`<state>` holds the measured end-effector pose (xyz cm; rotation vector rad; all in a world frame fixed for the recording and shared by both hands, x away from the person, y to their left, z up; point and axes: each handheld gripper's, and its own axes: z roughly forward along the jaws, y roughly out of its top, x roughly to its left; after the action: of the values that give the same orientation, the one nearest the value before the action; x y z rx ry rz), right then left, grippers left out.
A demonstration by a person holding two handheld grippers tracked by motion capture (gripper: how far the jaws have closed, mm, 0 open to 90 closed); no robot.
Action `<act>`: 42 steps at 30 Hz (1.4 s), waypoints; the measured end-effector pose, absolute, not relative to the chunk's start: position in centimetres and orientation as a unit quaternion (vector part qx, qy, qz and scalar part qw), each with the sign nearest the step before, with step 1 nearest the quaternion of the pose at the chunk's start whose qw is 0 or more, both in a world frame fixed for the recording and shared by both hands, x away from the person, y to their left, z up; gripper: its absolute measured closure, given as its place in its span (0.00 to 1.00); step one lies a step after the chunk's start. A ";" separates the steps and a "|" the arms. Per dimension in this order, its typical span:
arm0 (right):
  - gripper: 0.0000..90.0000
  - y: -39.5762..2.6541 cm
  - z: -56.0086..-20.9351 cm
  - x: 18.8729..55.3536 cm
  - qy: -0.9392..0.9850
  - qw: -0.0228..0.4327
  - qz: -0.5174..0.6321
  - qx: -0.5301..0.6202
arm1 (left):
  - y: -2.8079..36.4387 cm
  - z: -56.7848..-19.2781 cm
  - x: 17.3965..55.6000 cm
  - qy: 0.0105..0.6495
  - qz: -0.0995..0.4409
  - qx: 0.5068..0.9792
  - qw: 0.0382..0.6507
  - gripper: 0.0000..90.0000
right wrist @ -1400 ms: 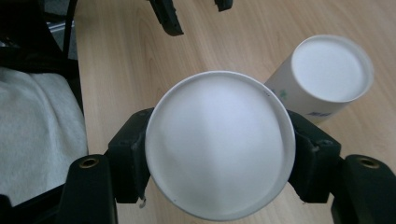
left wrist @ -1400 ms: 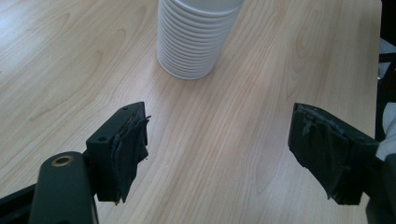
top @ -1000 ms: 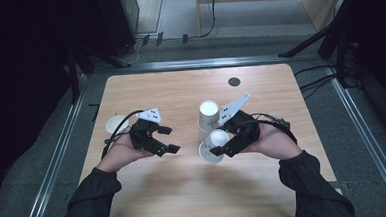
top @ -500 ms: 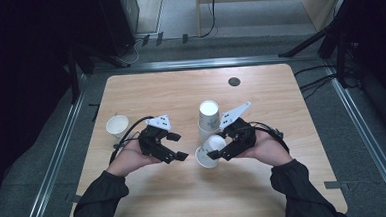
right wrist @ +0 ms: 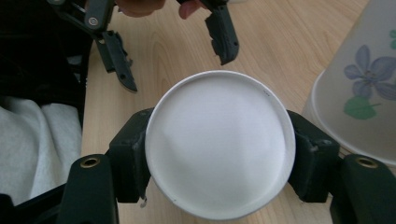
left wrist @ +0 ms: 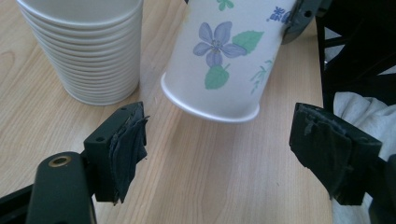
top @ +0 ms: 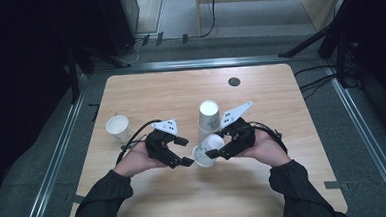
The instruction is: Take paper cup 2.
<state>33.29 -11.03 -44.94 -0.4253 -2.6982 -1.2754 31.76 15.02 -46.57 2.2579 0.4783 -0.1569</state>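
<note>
We judge the paper cup [top: 204,155] light and crushable, so our right gripper [top: 218,150] clamps its wall while the left gripper [top: 183,150] gapes wide at 9 o'clock.

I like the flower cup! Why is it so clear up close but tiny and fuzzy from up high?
High view: the camera sits far off with dark surroundings, so the held cup looks small and soft. Left gripper view: close and bright, so its flowers look sharp. Right gripper view: the cup's white bottom is washed out and featureless.
</note>
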 end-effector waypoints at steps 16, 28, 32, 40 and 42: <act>0.38 -10.3 -44.9 32.6 -0.890 0.074 -0.432 -0.125 | 13.5 -47.2 31.3 0.161 -0.069 0.894 0.412 0.20; 0.38 -9.7 -44.9 32.4 -0.883 0.091 -0.445 -0.116 | 12.6 -47.8 31.3 0.149 -0.087 0.894 0.414 0.20; 0.38 -9.7 -44.6 32.3 -0.876 0.099 -0.456 -0.120 | 12.5 -47.7 31.0 0.140 -0.075 0.897 0.413 0.21; 0.39 -9.6 -44.5 32.1 -0.878 0.097 -0.455 -0.117 | 12.7 -47.6 30.8 0.132 -0.079 0.900 0.407 0.29; 0.38 -9.4 -44.5 31.9 -0.881 0.093 -0.449 -0.112 | 12.8 -47.6 30.9 0.134 -0.081 0.900 0.407 0.30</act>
<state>31.94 -9.43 -44.46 -0.3320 -2.6153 -1.3337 30.87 12.84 -47.55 2.2701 0.3377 -0.2038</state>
